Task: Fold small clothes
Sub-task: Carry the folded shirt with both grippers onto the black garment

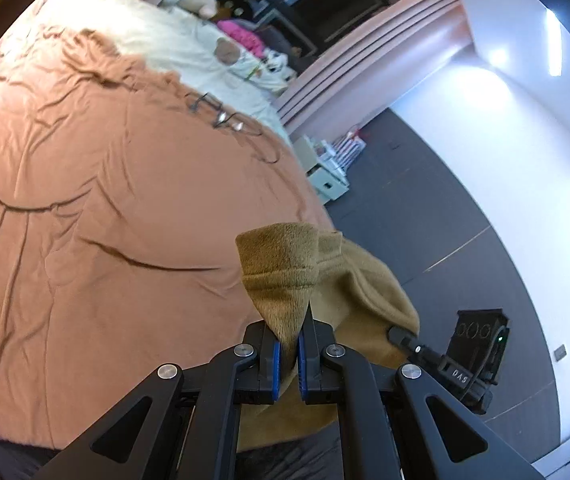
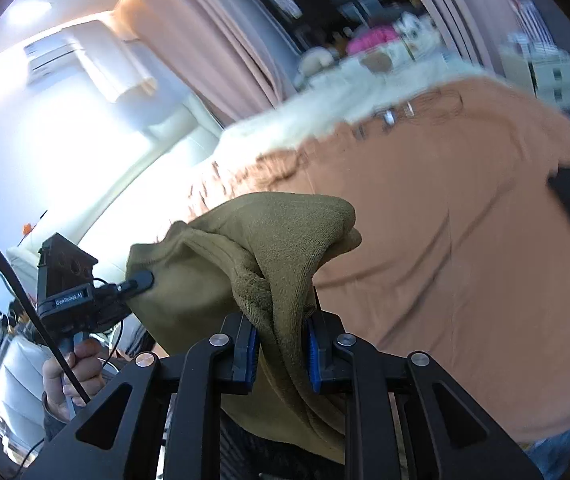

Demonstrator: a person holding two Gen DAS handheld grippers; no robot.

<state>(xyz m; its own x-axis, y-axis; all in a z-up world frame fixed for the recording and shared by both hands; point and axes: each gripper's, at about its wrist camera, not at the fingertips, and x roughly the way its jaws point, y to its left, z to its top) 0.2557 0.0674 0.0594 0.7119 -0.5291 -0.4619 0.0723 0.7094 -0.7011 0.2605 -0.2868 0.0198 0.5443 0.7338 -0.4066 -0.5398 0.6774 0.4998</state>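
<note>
The left gripper [image 1: 289, 354] is clenched on a pinched ridge of the olive-tan garment [image 1: 349, 288], the ribbed cloth squeezed between its blue pads [image 1: 276, 364] with almost no gap. From there the fabric rises to a folded, fleecy edge and spills rightward, where the tip of the right gripper [image 1: 399, 336] bites into its far side — only that tip and the black housing behind it show in this view. The lower part of the cloth drops behind the black linkage arms and is cut off.

In the right wrist view, the right gripper [image 2: 281, 350] grasps a thicker bunch of the same garment [image 2: 285, 236], its pads [image 2: 314, 354] held wider apart by the wad. The left gripper [image 2: 141, 282] pinches the cloth's other side, and below it a hand [image 2: 71, 376] grips the handle, partly hidden by a black cable [image 2: 17, 292].

The garment hangs lifted between the two claws, above the near edge of a rust-orange bedspread [image 1: 97, 184]. Whether any of it touches the bed cannot be told. A pair of eyeglasses [image 1: 227, 120] lies farther up the spread — in the right view everything there is smeared by blur. Beyond, a cream blanket [image 1: 153, 36] and pink curtains [image 2: 213, 36].
</note>
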